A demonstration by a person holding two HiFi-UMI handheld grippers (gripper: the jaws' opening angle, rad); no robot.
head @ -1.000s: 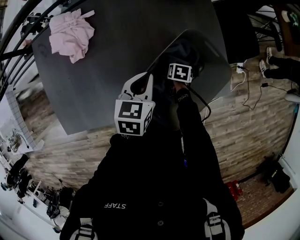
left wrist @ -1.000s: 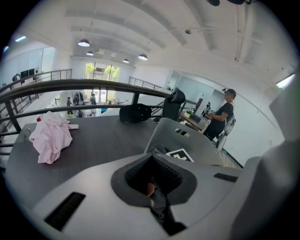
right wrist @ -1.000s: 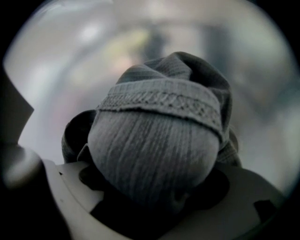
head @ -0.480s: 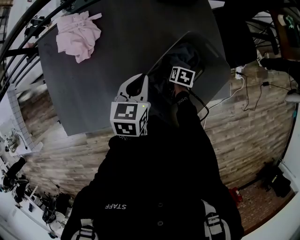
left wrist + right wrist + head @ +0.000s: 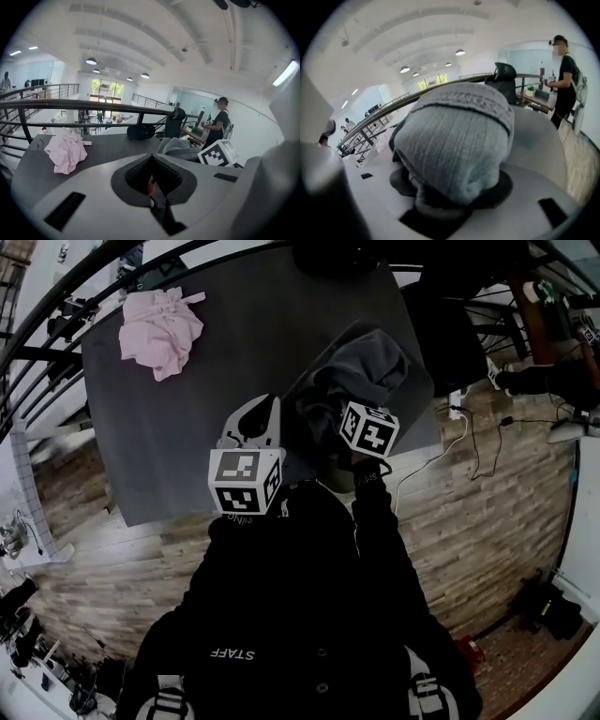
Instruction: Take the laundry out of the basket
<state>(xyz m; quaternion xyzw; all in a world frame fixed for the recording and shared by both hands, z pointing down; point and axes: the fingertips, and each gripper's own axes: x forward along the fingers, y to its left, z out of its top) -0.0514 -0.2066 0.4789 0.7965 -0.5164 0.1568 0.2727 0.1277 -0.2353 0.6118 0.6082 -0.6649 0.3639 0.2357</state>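
Observation:
My right gripper [image 5: 349, 401] is shut on a grey ribbed knit garment [image 5: 364, 369]. It holds the garment bunched up above the dark basket [image 5: 419, 381] at the table's right end. In the right gripper view the garment [image 5: 454, 136] bulges over the jaws of the right gripper [image 5: 450, 197] and fills the middle. My left gripper [image 5: 253, 418] hovers over the table's near edge just left of the basket, shut with nothing in it [image 5: 150, 187]. A pink cloth [image 5: 161, 331] lies crumpled at the table's far left corner, also seen in the left gripper view [image 5: 65, 151].
The dark grey table [image 5: 234, 352] stands beside a black railing [image 5: 70, 104]. A black bag [image 5: 140, 131] sits at the table's far edge, with a black office chair [image 5: 504, 75] behind it. A person [image 5: 565, 84] stands to the right. Cables [image 5: 478, 427] trail on the wooden floor.
The right gripper has closed on the grey garment down in the basket and raised it up and towards me. The left gripper has stayed beside the basket.

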